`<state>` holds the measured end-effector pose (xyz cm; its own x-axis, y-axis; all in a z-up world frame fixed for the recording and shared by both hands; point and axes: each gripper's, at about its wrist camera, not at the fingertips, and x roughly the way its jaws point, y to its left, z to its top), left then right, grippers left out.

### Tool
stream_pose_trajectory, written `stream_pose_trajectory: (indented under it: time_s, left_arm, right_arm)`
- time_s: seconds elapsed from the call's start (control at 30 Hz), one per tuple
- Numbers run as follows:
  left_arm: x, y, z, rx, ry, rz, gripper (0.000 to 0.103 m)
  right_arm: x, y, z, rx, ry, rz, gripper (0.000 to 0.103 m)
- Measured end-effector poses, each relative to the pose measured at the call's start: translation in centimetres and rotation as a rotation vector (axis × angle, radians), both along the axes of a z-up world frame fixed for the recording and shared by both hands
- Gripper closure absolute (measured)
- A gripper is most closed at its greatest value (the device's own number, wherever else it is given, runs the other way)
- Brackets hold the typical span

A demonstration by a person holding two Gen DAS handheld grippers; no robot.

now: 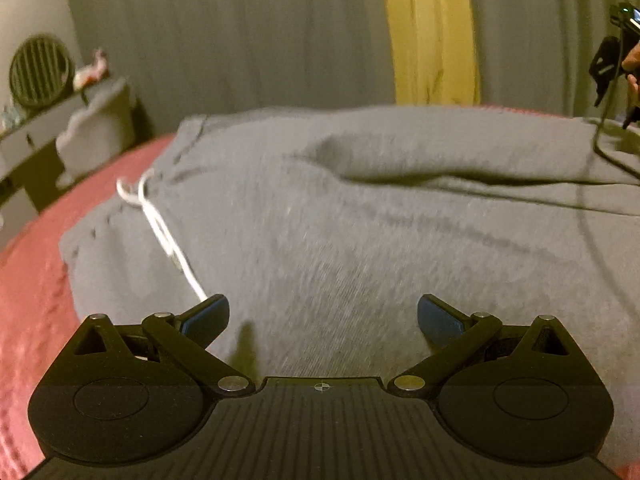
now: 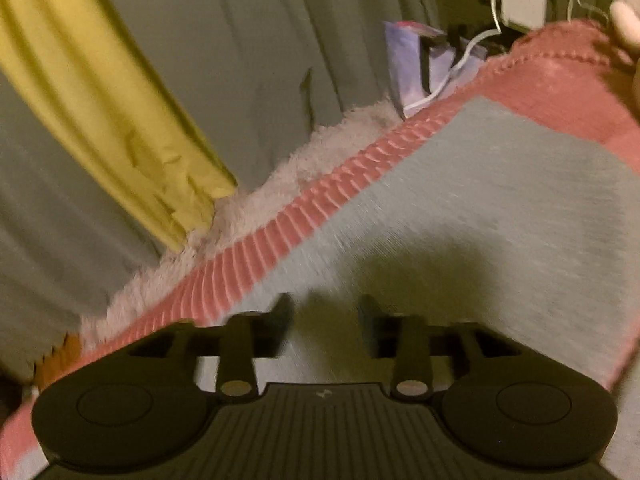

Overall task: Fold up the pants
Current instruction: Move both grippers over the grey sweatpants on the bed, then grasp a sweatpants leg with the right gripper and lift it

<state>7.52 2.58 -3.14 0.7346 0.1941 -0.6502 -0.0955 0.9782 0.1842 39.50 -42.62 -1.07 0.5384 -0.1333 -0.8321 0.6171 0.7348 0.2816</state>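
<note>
left wrist view, left to right: a grey side table (image 1: 44,132) stands beside the bed, its near end cut off by the frame; the items on it are too blurred to name. a red bedspread (image 1: 36,272) covers the bed. the grey sweatpants (image 1: 340,220) lie spread across it, waistband toward the left with a white drawstring (image 1: 160,224) trailing over the cloth. a raised fold crosses the upper middle of the fabric. the left gripper (image 1: 323,318) is over the pants with its blue-padded fingers spread wide and nothing between them; whether the pads touch the cloth cannot be told. behind, grey curtains (image 1: 240,40) carry a yellow strip (image 1: 432,32). at the right edge the other gripper's body and a hand are only partly in frame.

right wrist view: motion blur is heavy. a pale fluffy rug (image 2: 256,200) borders the bedspread's ribbed edge. the right gripper (image 2: 326,326) is above the pants' far end, fingers parted, holding nothing. objects at upper right are indistinct.
</note>
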Motion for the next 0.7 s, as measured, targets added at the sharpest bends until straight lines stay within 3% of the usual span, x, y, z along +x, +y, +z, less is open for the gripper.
stream_pose_trajectory:
  time_s: [0.1,0.2,0.33,0.4,0.43,0.47,0.53,0.57,0.63,0.7]
  left_arm:
    - [0.3,0.6,-0.5,-0.059,0.016,0.019,0.000]
    - [0.3,0.2,-0.7,-0.046,0.019,0.012,0.000]
    - [0.4,0.0,-0.6,-0.047,0.021,0.014,0.000]
    - [0.3,0.0,-0.5,-0.042,0.021,0.013,0.000]
    - [0.3,-0.1,-0.6,-0.039,0.021,0.013,0.000]
    - [0.3,-0.1,-0.7,-0.040,0.022,0.013,0.000]
    - [0.4,-0.1,-0.6,-0.049,0.024,0.015,0.000]
    - [0.5,-0.1,-0.7,-0.054,0.022,0.016,0.000]
    - [0.4,0.0,-0.7,-0.054,0.022,0.015,0.000]
    - [0.4,0.0,-0.7,-0.056,0.021,0.016,0.000]
  right_arm:
    - [2.9,-0.2,-1.4,-0.015,0.018,-0.010,0.039]
    - [4.5,-0.5,-3.2,-0.016,0.079,-0.035,0.038]
    - [5.3,-1.1,-3.7,0.018,0.055,-0.055,0.020]
    - [5.5,-0.8,-3.8,0.000,0.068,-0.036,0.018]
    - [5.5,-0.4,-3.8,-0.030,0.077,-0.022,0.025]
    - [5.4,0.0,-3.9,-0.075,0.091,-0.008,0.044]
    - [4.7,0.4,-3.9,-0.162,0.119,0.015,0.072]
    - [4.2,0.1,-3.7,-0.143,0.103,0.025,0.088]
    - [2.9,-0.9,-2.9,-0.071,0.057,0.042,0.100]
    - [0.6,-1.5,-1.4,-0.038,-0.028,0.066,0.100]
